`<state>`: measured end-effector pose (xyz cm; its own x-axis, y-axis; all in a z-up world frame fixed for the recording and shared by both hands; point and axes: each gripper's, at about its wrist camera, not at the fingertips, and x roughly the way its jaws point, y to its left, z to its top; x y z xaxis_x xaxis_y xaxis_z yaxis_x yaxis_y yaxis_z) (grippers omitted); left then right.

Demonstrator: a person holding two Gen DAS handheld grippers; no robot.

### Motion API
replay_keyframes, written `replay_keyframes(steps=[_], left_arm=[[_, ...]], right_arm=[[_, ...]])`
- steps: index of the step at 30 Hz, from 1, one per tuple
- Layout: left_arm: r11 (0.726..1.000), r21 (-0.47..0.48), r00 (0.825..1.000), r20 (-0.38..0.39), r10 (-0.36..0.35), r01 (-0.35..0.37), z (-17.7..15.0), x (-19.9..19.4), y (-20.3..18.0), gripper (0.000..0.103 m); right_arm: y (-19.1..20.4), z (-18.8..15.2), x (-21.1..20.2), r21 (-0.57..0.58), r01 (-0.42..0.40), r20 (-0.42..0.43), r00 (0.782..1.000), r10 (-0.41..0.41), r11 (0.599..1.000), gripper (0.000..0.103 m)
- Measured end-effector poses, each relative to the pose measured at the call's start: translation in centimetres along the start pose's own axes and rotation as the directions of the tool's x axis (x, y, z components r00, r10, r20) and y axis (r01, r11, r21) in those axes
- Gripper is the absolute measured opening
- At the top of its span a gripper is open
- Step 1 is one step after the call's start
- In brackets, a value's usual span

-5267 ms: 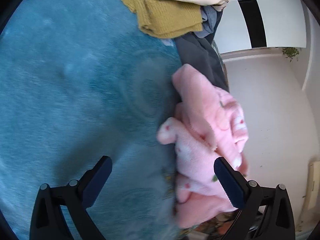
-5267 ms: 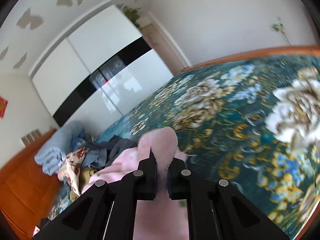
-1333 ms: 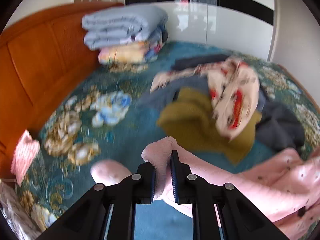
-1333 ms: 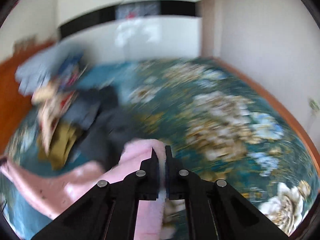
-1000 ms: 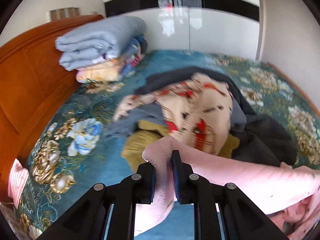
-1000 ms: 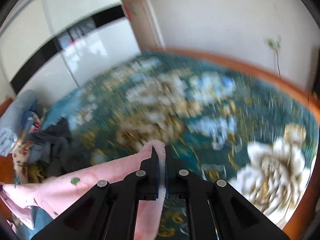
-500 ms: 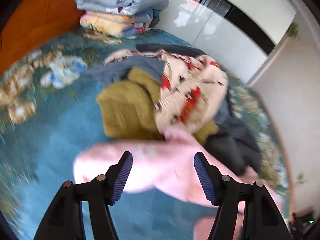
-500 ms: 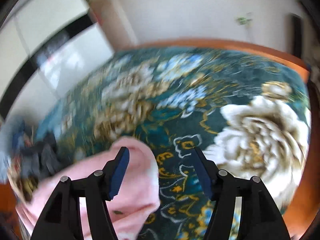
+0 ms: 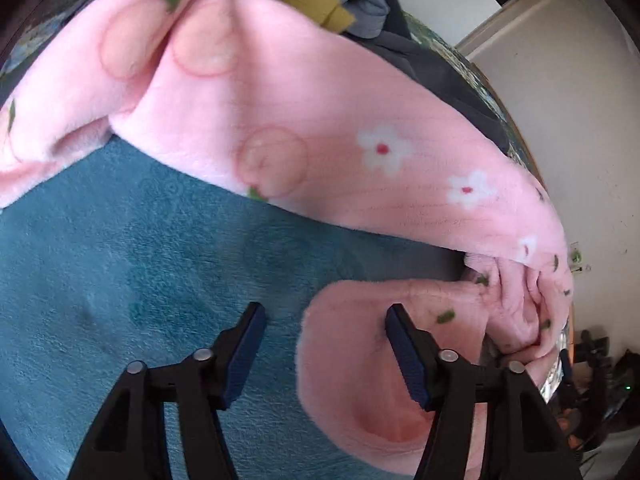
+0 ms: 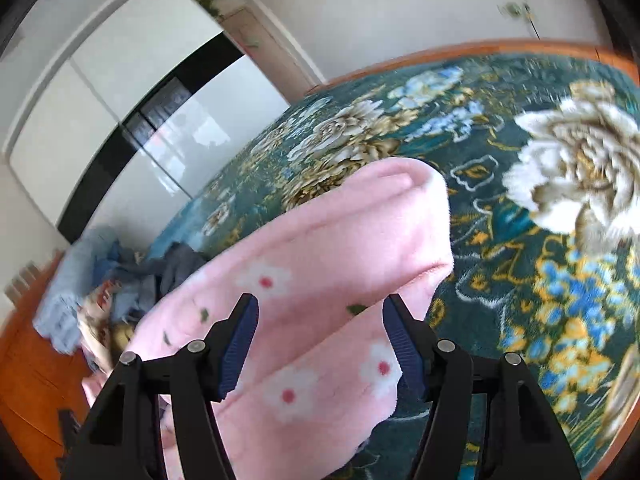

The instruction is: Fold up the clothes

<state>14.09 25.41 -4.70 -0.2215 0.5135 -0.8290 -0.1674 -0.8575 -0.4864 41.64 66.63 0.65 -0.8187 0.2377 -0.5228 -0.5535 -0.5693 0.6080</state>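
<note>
Left tool (image 9: 322, 344): jaws spread apart, nothing between the pads, hovering over the teal plush bed cover (image 9: 120, 300). Its right finger (image 9: 404, 354) overlaps a rounded flap of the pink fleece garment with white flowers and green leaf specks (image 9: 304, 120); cannot tell if it touches. The garment lies as a long band across the bed, from the upper left of the left wrist view down to a bunched, wrinkled end at the right, near the bed's edge. The rounded flap curls back beneath that band, with bare teal cover between them.

Behind the garment's far side: a mustard-yellow knit piece (image 9: 316, 0), a grey-blue cloth (image 9: 360, 4) and a dark grey garment (image 9: 448, 76), heaped together and partly covered by the pink band.

Right tool (image 10: 318, 328): jaws also apart, holding nothing, above the pink garment (image 10: 320, 248). A folded end of it humps up ahead of the tool, lying on the dark green floral bedspread with big white and gold flowers (image 10: 560, 200). Far left in the right wrist view, blurred: a heap of mixed clothes (image 10: 132, 280) by the orange wooden headboard (image 10: 24, 360). White and black sliding wardrobe (image 10: 120, 112) behind the bed.
</note>
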Motion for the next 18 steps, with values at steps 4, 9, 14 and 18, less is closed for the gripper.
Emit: replay_keyframes(steps=[4, 9, 14, 18], left_arm=[[0.995, -0.062, 0.997, 0.017, -0.081, 0.082, -0.5, -0.8, 0.3, 0.008], [0.992, -0.037, 0.945, 0.311, -0.100, 0.118, -0.6, -10.0, 1.9, 0.008], [0.993, -0.118, 0.876, 0.481, 0.038, 0.022, -4.8, -16.3, 7.7, 0.008], [0.980, -0.194, 0.789, 0.596, 0.152, -0.042, -8.1, -21.3, 12.4, 0.008]], right_arm=[[-0.6, -0.3, -1.1, 0.009, 0.022, 0.041, 0.999, -0.022, 1.000, 0.066], [-1.3, -0.8, -1.0, 0.032, -0.009, 0.011, 1.000, 0.009, 0.999, 0.066], [-1.2, -0.9, -2.3, 0.018, -0.013, 0.047, 0.999, 0.012, 1.000, 0.066], [-0.9, -1.2, -1.6, 0.026, -0.016, 0.026, 1.000, 0.015, 1.000, 0.066]])
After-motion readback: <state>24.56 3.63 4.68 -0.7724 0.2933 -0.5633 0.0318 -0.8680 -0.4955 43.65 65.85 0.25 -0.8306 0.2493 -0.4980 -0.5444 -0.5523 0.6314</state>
